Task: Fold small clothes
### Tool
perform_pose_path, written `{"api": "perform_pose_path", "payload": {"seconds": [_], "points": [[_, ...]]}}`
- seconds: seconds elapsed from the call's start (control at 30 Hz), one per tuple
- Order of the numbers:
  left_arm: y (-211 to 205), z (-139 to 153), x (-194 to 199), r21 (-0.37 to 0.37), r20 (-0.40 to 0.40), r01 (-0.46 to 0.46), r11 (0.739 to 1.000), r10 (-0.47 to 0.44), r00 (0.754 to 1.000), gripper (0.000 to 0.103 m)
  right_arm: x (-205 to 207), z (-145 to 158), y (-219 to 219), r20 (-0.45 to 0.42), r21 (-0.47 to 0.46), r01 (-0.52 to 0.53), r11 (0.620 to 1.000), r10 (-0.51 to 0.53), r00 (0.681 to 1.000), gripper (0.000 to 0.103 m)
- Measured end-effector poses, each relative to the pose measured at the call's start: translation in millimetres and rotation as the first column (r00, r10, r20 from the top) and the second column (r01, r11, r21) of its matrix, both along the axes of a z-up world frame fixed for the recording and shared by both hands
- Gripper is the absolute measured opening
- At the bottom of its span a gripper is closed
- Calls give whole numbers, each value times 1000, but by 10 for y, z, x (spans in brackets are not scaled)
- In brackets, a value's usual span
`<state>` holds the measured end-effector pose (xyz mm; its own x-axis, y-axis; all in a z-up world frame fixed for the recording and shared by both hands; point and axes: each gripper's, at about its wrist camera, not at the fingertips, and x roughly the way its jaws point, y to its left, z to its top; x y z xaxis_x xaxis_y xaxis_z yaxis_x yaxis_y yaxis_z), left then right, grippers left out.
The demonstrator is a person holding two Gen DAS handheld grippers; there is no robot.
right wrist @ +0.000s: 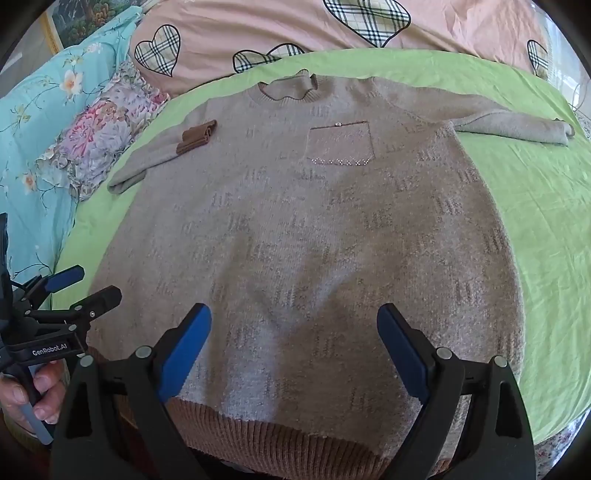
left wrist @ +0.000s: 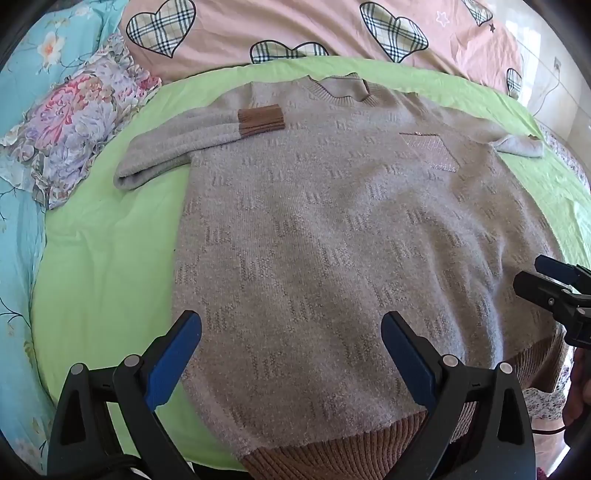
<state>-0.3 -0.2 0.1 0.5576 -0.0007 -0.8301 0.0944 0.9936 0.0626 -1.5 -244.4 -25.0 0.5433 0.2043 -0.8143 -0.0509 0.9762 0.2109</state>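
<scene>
A grey knitted sweater (left wrist: pixel 332 221) with a brown ribbed hem lies flat, front up, on a green sheet (left wrist: pixel 103 266); it also shows in the right wrist view (right wrist: pixel 295 229). Its left sleeve is folded in, with the brown cuff (left wrist: pixel 261 119) lying on the chest (right wrist: pixel 195 137). Its right sleeve (right wrist: pixel 517 127) lies stretched out on the sheet. A chest pocket (right wrist: pixel 340 144) faces up. My left gripper (left wrist: pixel 291 354) is open above the hem's left part. My right gripper (right wrist: pixel 293 347) is open above the hem's middle. Neither holds anything.
A pink quilt with checked hearts (left wrist: pixel 295 29) lies behind the sweater. A floral pillow (left wrist: pixel 70 122) and a blue floral sheet (left wrist: pixel 22 240) lie at the left. The green sheet (right wrist: pixel 546 258) spreads to the right of the sweater.
</scene>
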Motion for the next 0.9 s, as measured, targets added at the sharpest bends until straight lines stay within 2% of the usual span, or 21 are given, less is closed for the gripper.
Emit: {"api": "perform_pose_path", "payload": {"seconds": [0.47,0.9], "points": [[-67,53,52,2,10,-2,1000,2,1000,98,44,12,48,29,8,-1,1000,1,1000,91],[-134,109,16,9,16,1,1000,-1,1000,98,36,37,86,7,4,-7,1000,7,1000,91]]}}
